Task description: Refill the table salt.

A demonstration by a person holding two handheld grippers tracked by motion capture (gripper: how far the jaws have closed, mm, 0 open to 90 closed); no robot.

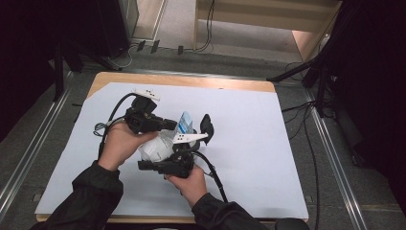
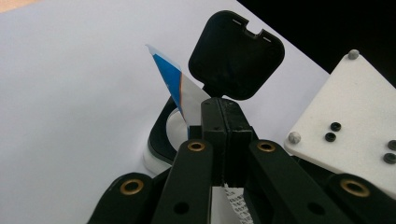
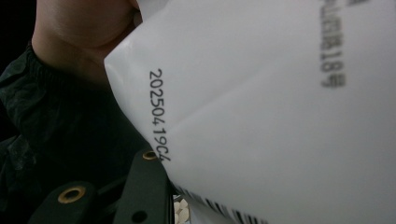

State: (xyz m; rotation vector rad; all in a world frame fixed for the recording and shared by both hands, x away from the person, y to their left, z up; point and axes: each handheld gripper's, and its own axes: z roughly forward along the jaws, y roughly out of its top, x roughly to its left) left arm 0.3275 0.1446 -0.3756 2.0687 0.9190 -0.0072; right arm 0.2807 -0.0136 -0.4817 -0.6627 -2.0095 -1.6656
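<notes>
- Evidently a wet-wipe pack (image 1: 160,146) is being opened near the middle of the worktop (image 1: 249,143), its black flip lid (image 2: 236,55) raised.
- Left gripper (image 1: 178,125) has its fingers (image 2: 226,135) clenched on the blue-and-white seal tab (image 2: 173,84).
- Right gripper (image 1: 143,165) grasps the pack's white body, steadying it.
- Next, I judge: peel the tab away while the pack is held firm.

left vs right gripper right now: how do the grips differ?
The left gripper has its fingers shut flat together, pinching a thin blue-and-white seal strip beside the open black flip lid. The right gripper stands wider, its fingers around the soft white plastic pack, printed with a date code. Both work on the same pack, above the white table sheet.
</notes>
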